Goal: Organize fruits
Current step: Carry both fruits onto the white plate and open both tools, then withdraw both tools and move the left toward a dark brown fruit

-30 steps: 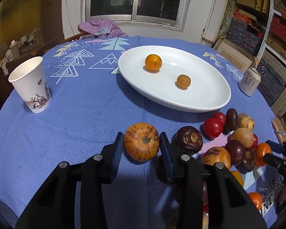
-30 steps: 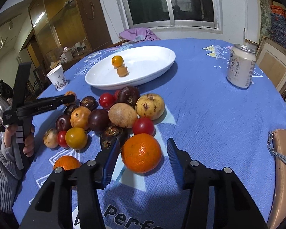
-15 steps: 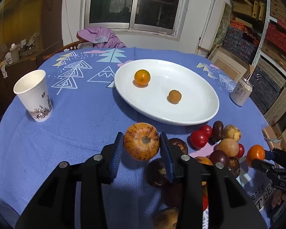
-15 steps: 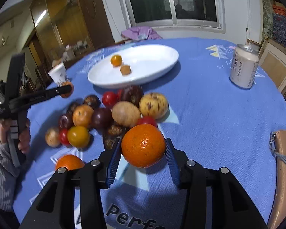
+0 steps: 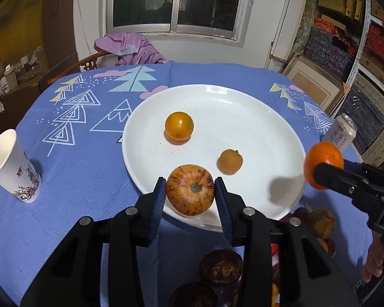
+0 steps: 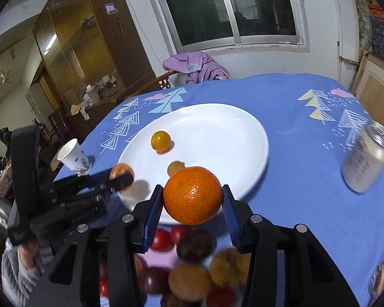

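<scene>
My left gripper (image 5: 190,190) is shut on a red-streaked orange apple (image 5: 190,189), held over the near rim of the white plate (image 5: 276,117). A small orange fruit (image 5: 179,125) and a brown longan-like fruit (image 5: 230,161) lie on the plate. My right gripper (image 6: 193,197) is shut on a big orange (image 6: 192,195), lifted above the plate's (image 6: 243,138) near edge. In the left wrist view the same orange (image 5: 323,165) shows at the right. The left gripper with its apple (image 6: 122,175) appears at the left of the right wrist view.
A heap of dark, red and yellow fruits (image 6: 192,263) lies on the blue tablecloth (image 5: 71,174) below both grippers. A paper cup (image 5: 12,166) stands at the left, a drink can (image 6: 367,158) at the right. A chair with purple cloth (image 5: 130,48) stands behind the table.
Both grippers lifted their fruits off the cloth and carried them forward to the plate's near rim. The right gripper closed on the orange during this time.
</scene>
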### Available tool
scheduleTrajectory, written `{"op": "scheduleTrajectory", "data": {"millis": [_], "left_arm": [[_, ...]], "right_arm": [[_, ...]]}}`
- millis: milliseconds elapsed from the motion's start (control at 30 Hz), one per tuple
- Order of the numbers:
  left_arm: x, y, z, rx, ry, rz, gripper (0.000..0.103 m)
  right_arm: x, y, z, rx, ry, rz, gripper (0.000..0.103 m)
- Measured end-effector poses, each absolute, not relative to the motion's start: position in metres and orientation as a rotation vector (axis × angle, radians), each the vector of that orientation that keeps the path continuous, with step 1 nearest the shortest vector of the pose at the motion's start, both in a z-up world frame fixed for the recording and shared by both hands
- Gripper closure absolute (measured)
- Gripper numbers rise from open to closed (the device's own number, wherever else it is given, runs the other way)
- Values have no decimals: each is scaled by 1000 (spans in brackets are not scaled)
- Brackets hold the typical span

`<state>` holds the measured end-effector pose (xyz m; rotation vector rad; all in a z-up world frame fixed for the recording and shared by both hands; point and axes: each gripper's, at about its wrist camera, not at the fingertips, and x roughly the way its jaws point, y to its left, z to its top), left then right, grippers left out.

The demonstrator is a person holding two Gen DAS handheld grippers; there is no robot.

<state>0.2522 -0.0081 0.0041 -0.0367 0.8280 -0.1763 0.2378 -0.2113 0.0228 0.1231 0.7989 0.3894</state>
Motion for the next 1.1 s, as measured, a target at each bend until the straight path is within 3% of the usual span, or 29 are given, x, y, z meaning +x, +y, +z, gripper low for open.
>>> {"op": "scheduleTrajectory", "data": {"millis": [67, 133, 200, 433, 533, 667, 933, 1100], "left_arm": [[257, -5, -2, -47, 838, -182, 64], [259, -3, -1, -50, 832, -191, 56], [257, -2, 3, -49, 806, -187, 35], [244, 3, 14, -48, 779, -187, 34], [226, 14, 20, -71, 766, -175, 34], [191, 30, 28, -98, 732, -153, 23], [124, 43, 20, -83, 714, -114, 15], [126, 52, 5, -136, 774, -120, 15]], "right_arm": [[253, -204, 15, 124, 818, 376, 56], [260, -202, 8, 133, 828, 367, 55], [260, -204, 4, 142, 834, 367, 55], [241, -222, 27, 179, 768, 371, 48], [220, -232, 38, 182, 729, 374, 37], [184, -249, 44, 212, 692, 384, 34], [126, -291, 26, 276, 677, 342, 25], [121, -306, 22, 341, 677, 331, 17]]}}
